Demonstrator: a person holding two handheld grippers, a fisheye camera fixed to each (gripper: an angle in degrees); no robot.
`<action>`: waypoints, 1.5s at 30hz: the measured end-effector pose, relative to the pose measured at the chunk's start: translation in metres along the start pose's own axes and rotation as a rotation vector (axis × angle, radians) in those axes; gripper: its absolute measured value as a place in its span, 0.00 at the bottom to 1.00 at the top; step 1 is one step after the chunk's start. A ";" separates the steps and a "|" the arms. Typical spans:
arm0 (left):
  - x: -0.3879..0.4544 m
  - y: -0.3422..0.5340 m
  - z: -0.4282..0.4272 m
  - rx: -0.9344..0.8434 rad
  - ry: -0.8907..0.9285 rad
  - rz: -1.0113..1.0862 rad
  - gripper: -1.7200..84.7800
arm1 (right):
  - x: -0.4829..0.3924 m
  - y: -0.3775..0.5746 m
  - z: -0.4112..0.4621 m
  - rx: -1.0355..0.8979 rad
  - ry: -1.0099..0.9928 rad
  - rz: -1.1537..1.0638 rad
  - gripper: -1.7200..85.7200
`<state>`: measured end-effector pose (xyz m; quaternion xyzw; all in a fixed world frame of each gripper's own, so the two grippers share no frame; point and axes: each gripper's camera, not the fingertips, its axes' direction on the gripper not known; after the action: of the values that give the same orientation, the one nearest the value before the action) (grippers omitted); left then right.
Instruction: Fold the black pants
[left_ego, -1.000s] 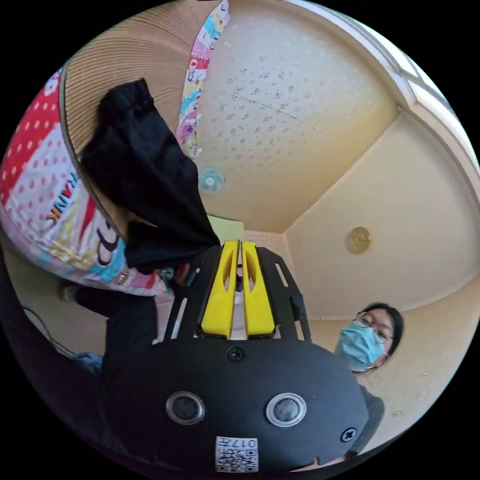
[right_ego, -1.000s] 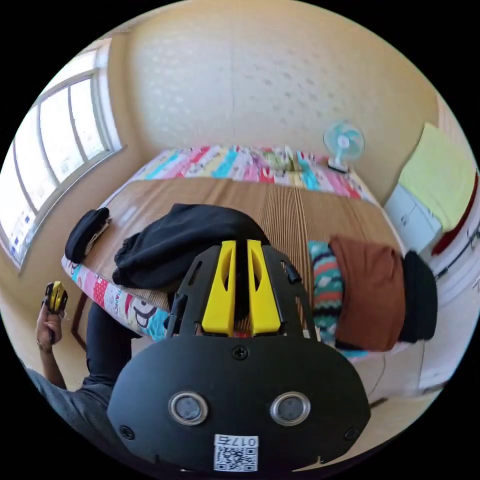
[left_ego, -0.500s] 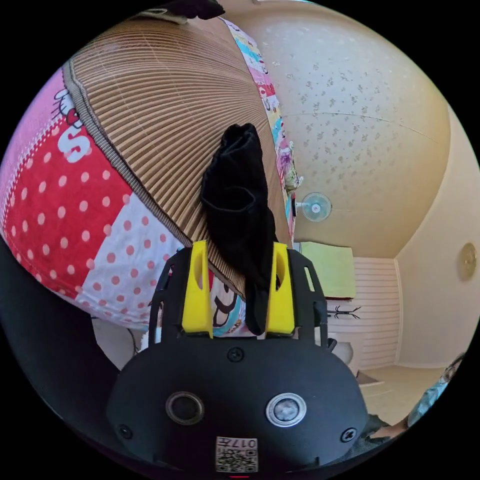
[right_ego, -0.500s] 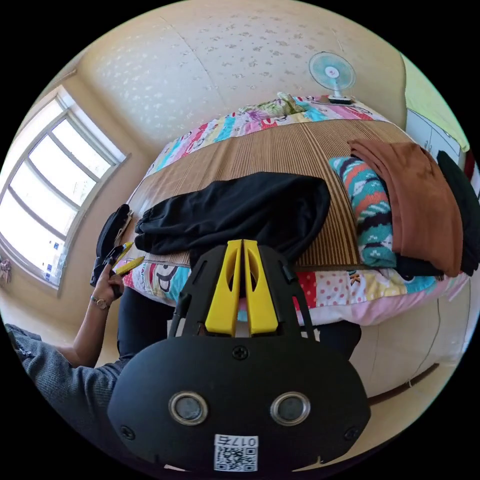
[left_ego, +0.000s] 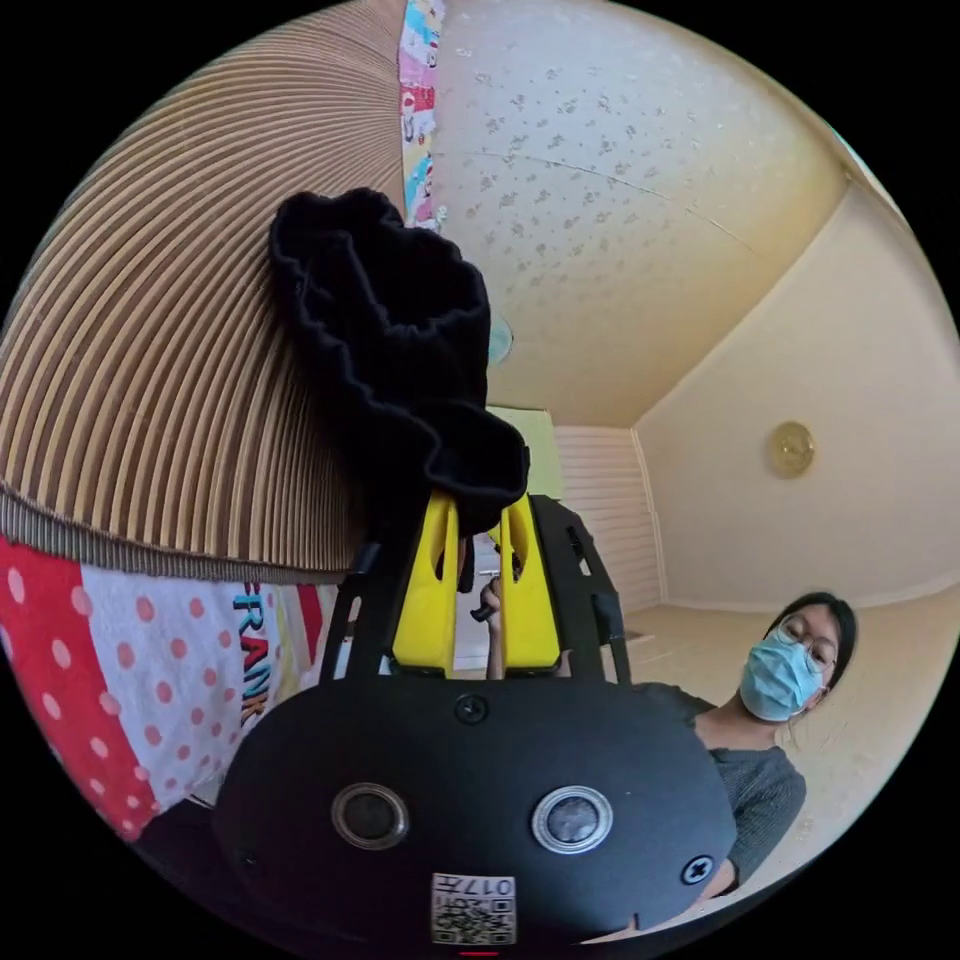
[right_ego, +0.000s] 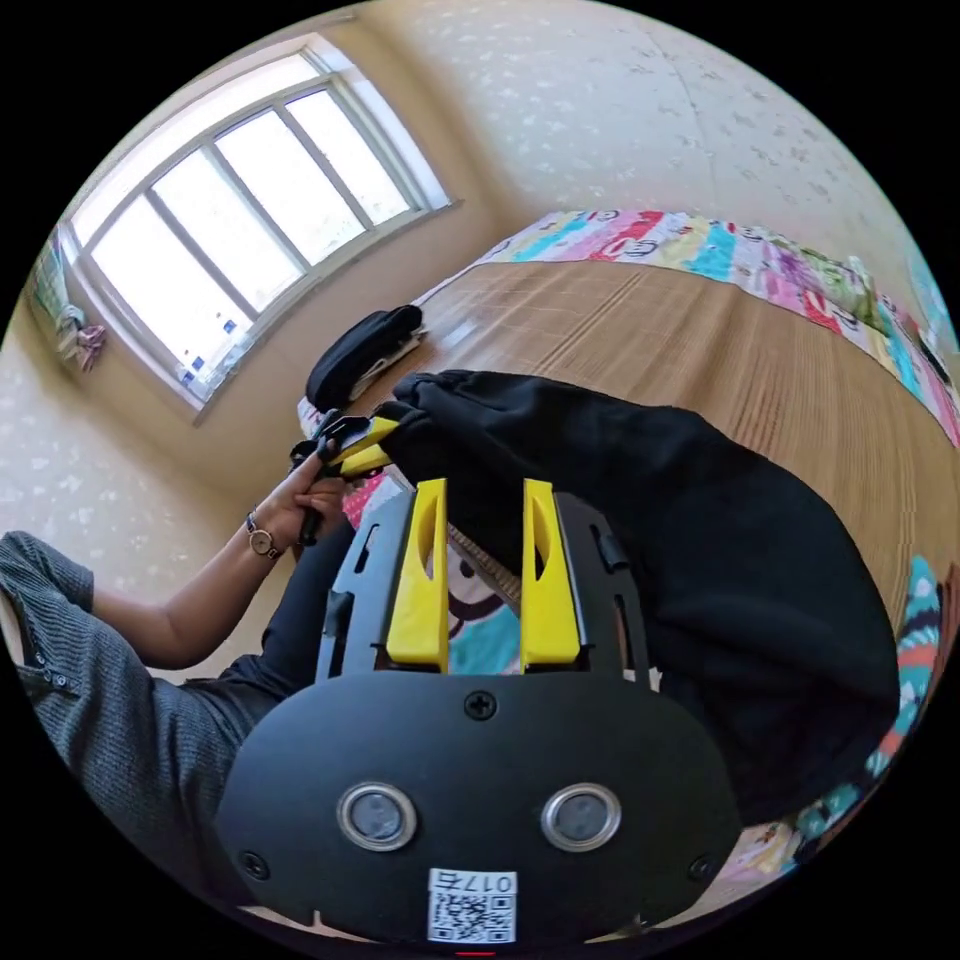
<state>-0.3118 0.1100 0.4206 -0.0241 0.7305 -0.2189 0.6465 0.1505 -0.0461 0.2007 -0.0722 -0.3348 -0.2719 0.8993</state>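
The bedsheet (left_ego: 150, 660) at the lower left of the left gripper view carries cartoon lettering, of which "RANK" can be made out beside red patches with pale dots; printed code stickers sit on each gripper's black housing at the bottom of both frames. The black pants (right_ego: 640, 500) are soft, matte knit cloth with a gathered, ribbed hem, lying in a rumpled heap on a ribbed woven mat (right_ego: 720, 340) of tan slats that covers the bed. In the left gripper view the left gripper (left_ego: 478, 520) has its yellow fingers (left_ego: 432, 590) drawn close together on a bunched hem of the pants (left_ego: 390, 340), which rises toward the upper middle of the frame against the mat (left_ego: 150, 350). In the right gripper view that same left gripper (right_ego: 365, 450) shows at centre left, held in a hand (right_ego: 305, 500) with a wristwatch, its yellow tips pinching the pants' edge. The right gripper (right_ego: 483, 500) stands with its fingers (right_ego: 420, 580) parted and holding nothing, the pants lying just beyond them. A small black bundle (right_ego: 360, 345) rests near the mat's far corner, below a wide window (right_ego: 230, 210) at upper left. The walls (left_ego: 620, 200) are pale yellow with a faint speckled pattern, and a person in a grey ribbed sleeve (right_ego: 70, 650) sits at lower left.
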 end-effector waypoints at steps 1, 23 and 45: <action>0.003 0.003 -0.003 -0.016 0.053 0.019 0.10 | 0.004 -0.010 0.009 -0.006 -0.028 -0.012 0.17; 0.072 0.088 -0.041 -0.104 0.357 0.119 0.09 | 0.115 0.099 -0.166 0.502 -0.326 0.257 0.04; 0.230 0.090 -0.118 0.081 0.376 0.565 0.09 | -0.123 -0.235 -0.296 0.761 0.165 -0.372 0.05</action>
<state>-0.4399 0.1520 0.1818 0.2456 0.8054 -0.0605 0.5360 0.1136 -0.2823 -0.1174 0.3482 -0.3455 -0.2916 0.8212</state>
